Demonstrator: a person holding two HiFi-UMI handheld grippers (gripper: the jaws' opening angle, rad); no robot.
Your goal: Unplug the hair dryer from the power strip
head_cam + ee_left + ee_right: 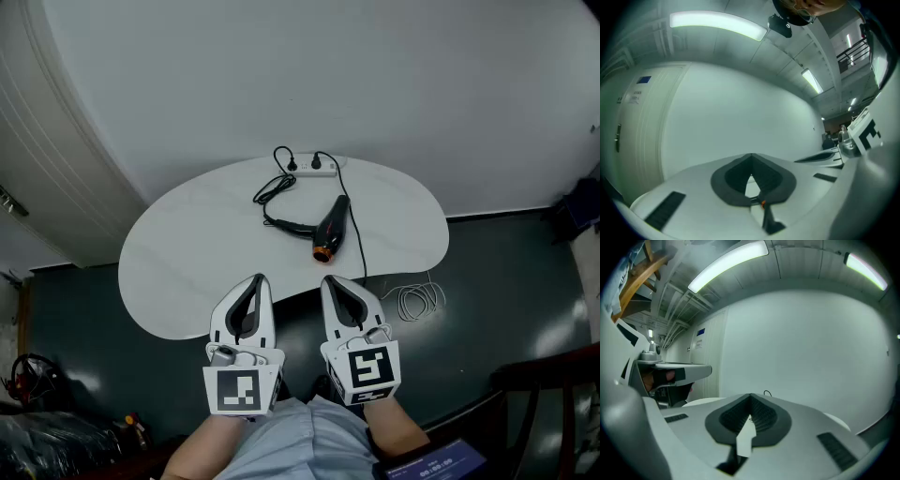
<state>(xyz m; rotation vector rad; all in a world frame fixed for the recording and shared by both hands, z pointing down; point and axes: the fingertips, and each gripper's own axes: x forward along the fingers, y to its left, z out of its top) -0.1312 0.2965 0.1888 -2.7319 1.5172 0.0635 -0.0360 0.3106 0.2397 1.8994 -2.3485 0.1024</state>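
Hair dryer (pixel 328 228) lies mid-bench (pixel 187 253), its black cord (pixel 274 192) looping to the power strip (pixel 314 169) at the far edge, plugs too small to tell apart, while left gripper (pixel 257 279) and right gripper (pixel 331 281) hang at the near edge, fingers closed on nothing.

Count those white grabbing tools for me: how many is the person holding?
2. The left tool is over the table's near edge, the right tool beside it, both shut and empty.
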